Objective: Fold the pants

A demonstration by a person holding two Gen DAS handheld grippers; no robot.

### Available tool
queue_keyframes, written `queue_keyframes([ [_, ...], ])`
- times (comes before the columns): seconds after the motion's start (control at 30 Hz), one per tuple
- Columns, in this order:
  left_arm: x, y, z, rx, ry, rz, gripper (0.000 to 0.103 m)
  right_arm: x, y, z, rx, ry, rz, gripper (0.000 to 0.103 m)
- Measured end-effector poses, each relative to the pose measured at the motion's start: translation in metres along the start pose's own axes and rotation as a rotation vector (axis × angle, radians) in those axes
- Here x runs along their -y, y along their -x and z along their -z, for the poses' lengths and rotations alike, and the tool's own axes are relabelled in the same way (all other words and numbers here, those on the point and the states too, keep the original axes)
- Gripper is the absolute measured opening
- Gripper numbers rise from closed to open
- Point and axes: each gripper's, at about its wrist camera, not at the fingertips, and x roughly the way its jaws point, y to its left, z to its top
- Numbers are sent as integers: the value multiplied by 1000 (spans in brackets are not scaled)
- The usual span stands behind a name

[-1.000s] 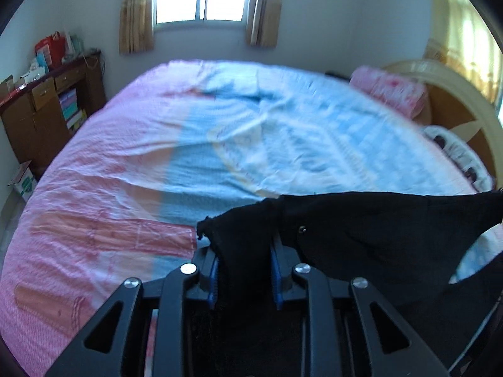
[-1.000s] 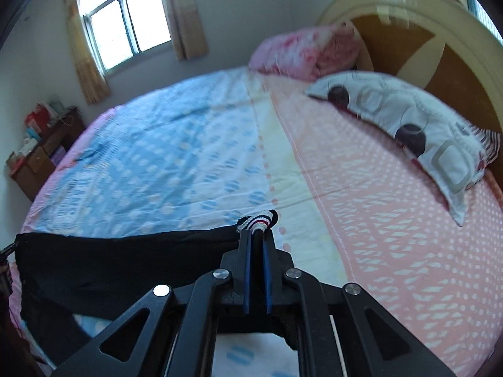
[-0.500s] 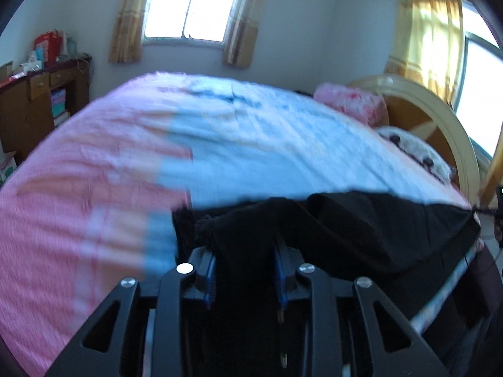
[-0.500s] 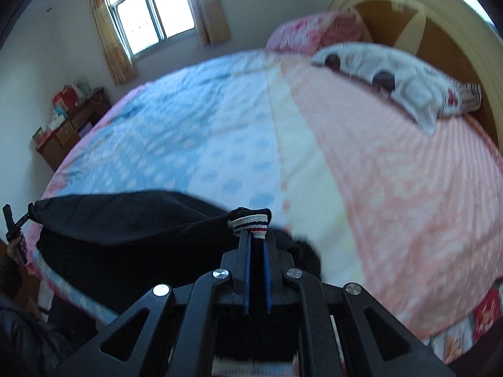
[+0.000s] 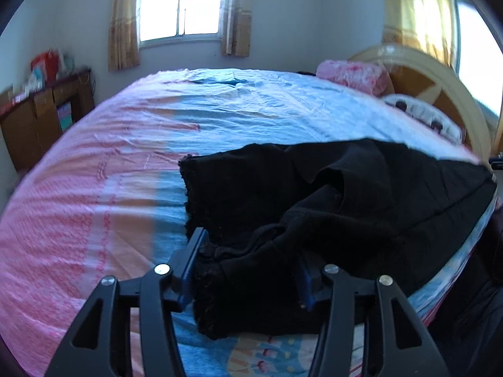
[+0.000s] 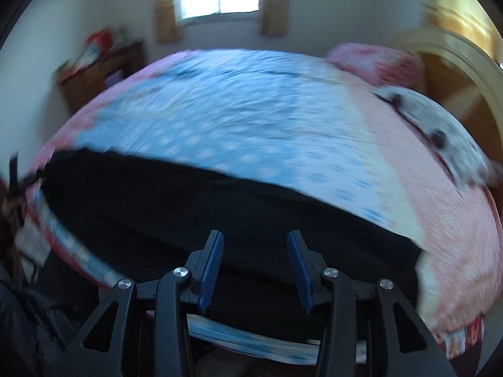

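Observation:
The black pants [image 5: 330, 201] lie along the near edge of the bed, bunched at the left end. In the left wrist view my left gripper [image 5: 248, 257] is open, its jaws spread around the crumpled black cloth that lies between them. In the right wrist view the pants [image 6: 220, 207] stretch flat across the bed's edge. My right gripper [image 6: 255, 251] is open and empty just above the cloth.
The bed [image 5: 132, 194] has a pink and blue sheet. Pillows [image 5: 352, 75] and a curved wooden headboard [image 5: 440, 94] stand at the right. A wooden cabinet [image 5: 37, 113] stands by the left wall. A window [image 5: 179, 6] is at the back.
Both grippers have opened and let go of the pants, which now lie on the bed. Both cameras have pulled back toward the bed's near edge.

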Motion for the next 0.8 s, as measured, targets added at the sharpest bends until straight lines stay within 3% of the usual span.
queue_keyframes([
  [0.17, 2, -3, -3, 10, -57, -28, 56, -120, -73, -1, -106, 256, -145, 45],
  [0.3, -1, 0, -8, 34, -66, -35, 53, -177, -110, -1, -107, 419, -78, 45],
  [0.43, -3, -3, -8, 27, -88, -22, 47, -204, -128, -9, -51, 502, -50, 45],
  [0.63, -6, -9, -12, 20, -72, -12, 43, -210, -159, -14, -80, 552, 8, 44],
  [0.7, -8, -11, -13, 12, -58, -5, 40, -204, -161, -19, -92, 509, -27, 28],
  [0.73, -8, -10, -14, 14, -53, -4, 39, -201, -161, -21, -95, 483, -49, 13],
  [0.77, -9, -9, -16, 22, -41, 1, 36, -198, -160, -24, -93, 455, -63, 4],
  [0.8, -9, -7, -18, 29, -36, 10, 36, -197, -158, -26, -94, 440, -75, 4],
])
